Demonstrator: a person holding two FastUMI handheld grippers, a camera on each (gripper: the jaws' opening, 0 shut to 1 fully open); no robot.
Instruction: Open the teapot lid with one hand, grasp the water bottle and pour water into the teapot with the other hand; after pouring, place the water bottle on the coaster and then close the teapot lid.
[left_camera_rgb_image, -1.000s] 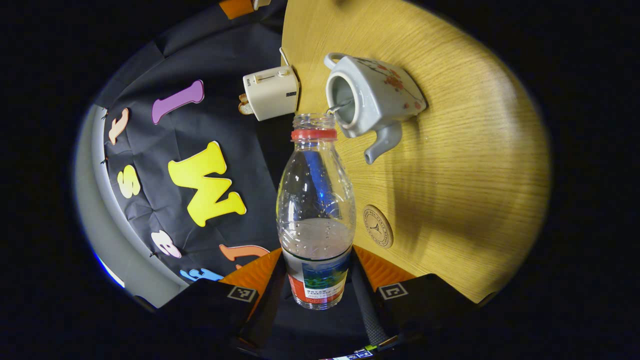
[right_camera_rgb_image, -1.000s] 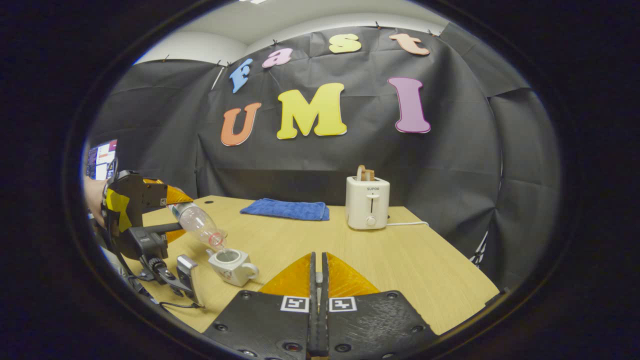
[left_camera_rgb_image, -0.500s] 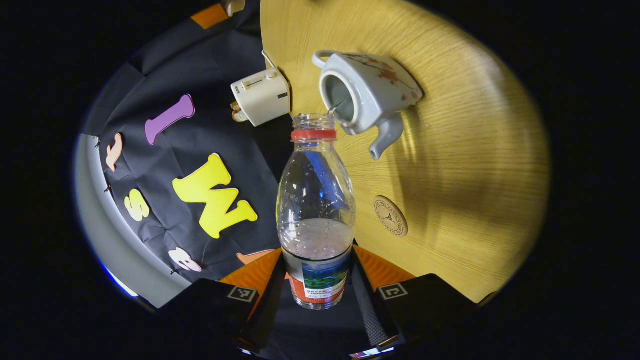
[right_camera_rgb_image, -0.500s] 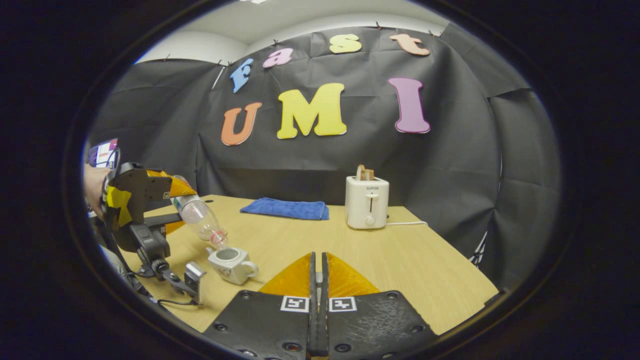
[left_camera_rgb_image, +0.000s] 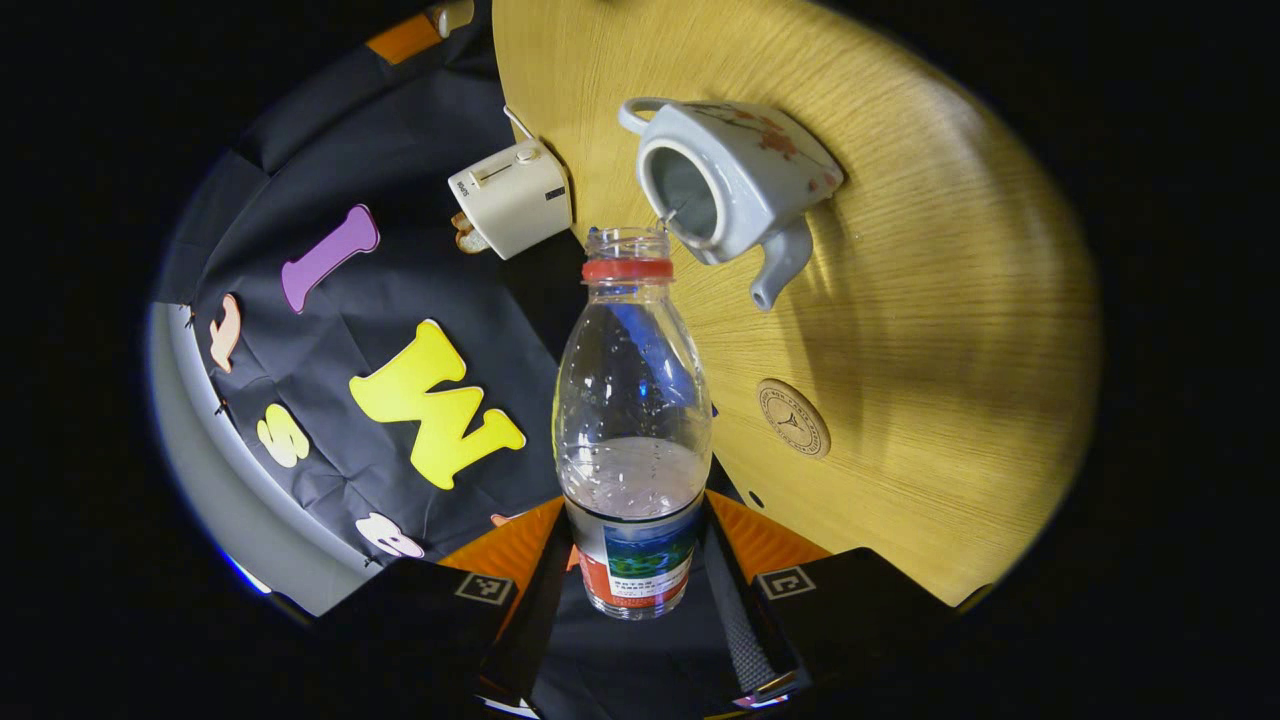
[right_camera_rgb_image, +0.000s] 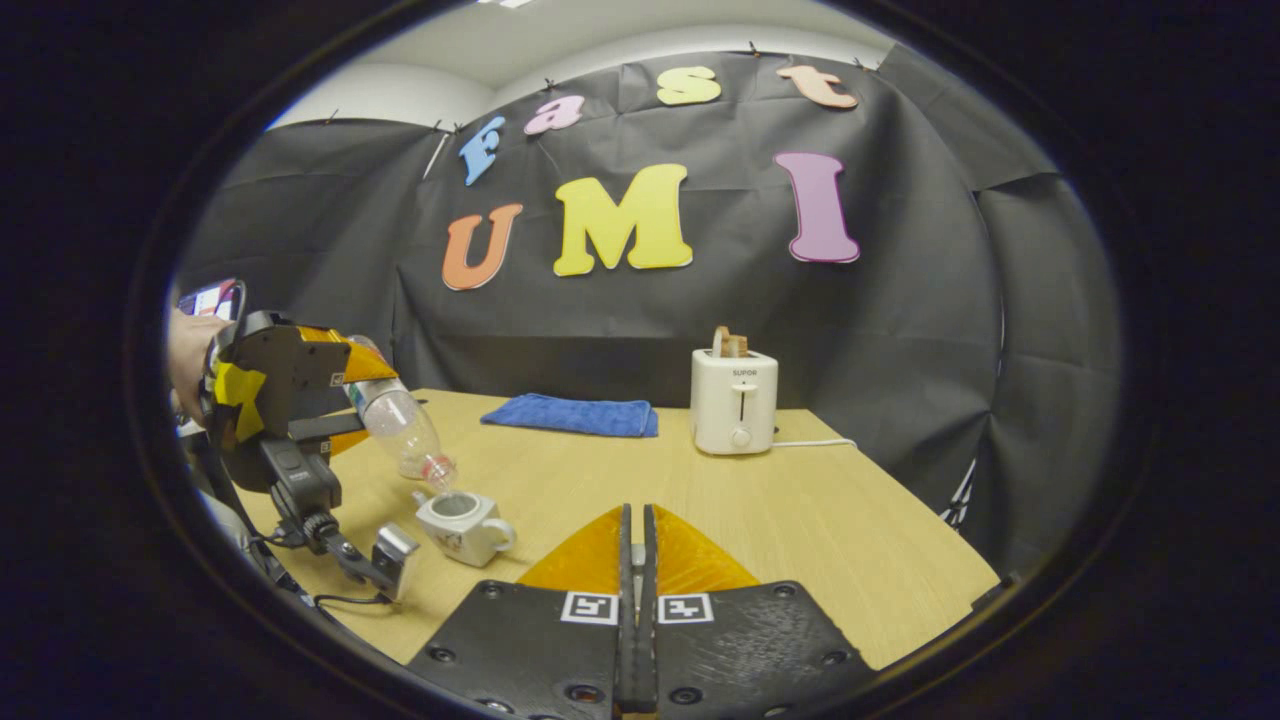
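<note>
The water bottle (left_camera_rgb_image: 632, 420) is clamped at its base in the left gripper (left_camera_rgb_image: 634, 560), neck tilted down over the open teapot (left_camera_rgb_image: 725, 180), the coaster (left_camera_rgb_image: 793, 418) lying nearer on the tabletop (left_camera_rgb_image: 930, 330), while the right gripper (right_camera_rgb_image: 632, 560) is held closed, apparently empty

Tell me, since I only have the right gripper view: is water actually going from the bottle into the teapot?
Observer: It looks so. The left gripper view shows a thin glinting stream between the bottle mouth and the open teapot.
Operator: Where is the bottle gripped?
Observer: At its labelled lower end, with both fingers of the left gripper pressing on its sides.
Operator: Is the coaster free?
Observer: Yes, the coaster lies bare on the table, apart from the teapot.
</note>
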